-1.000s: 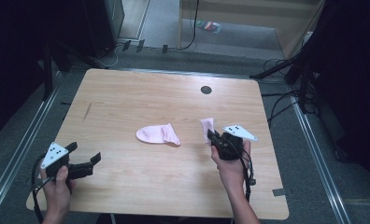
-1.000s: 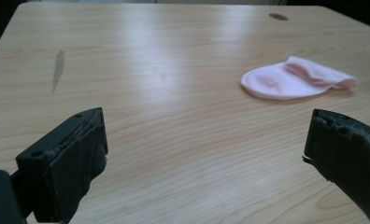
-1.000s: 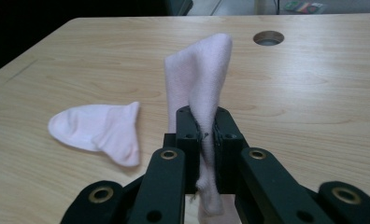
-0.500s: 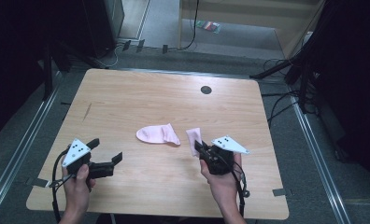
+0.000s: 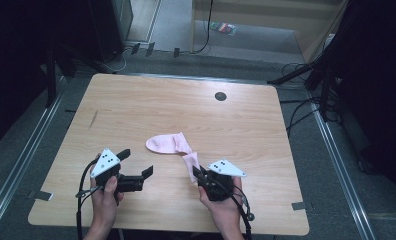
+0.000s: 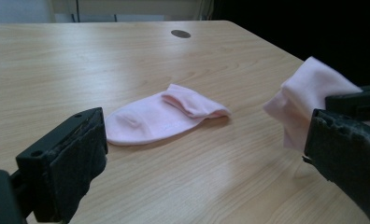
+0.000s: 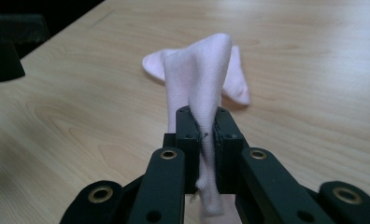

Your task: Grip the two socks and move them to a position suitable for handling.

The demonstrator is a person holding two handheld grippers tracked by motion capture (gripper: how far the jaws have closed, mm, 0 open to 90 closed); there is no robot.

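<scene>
At the near edge of a pale wooden bench, a person's two hands come in from the bottom, each holding a black gripper with a grey three-cornered plate on top.

The left hand sits at about seven o'clock on the bench. Its left gripper has its jaws spread wide apart with nothing between them, and a cable trails down from it.

The right hand sits at about five o'clock. Its right gripper has its jaws pressed together, pinching a pink sock. In the right gripper view the held sock rises in a folded peak above the jaws, with a short tail hanging below them.

Just beyond, near the middle of the bench, a second pink sock lies flat, its cuff end folded over on itself. In the high view the held sock looks to meet it at that cuff end; whether they touch is unclear. In the left gripper view the flat sock lies between the two spread jaws, with the held sock off at three o'clock.

Farther back, at one o'clock, a small dark round hole marks the benchtop.

Beyond the far edge, grey floor carries loose cables, with a black stand at two o'clock.
</scene>
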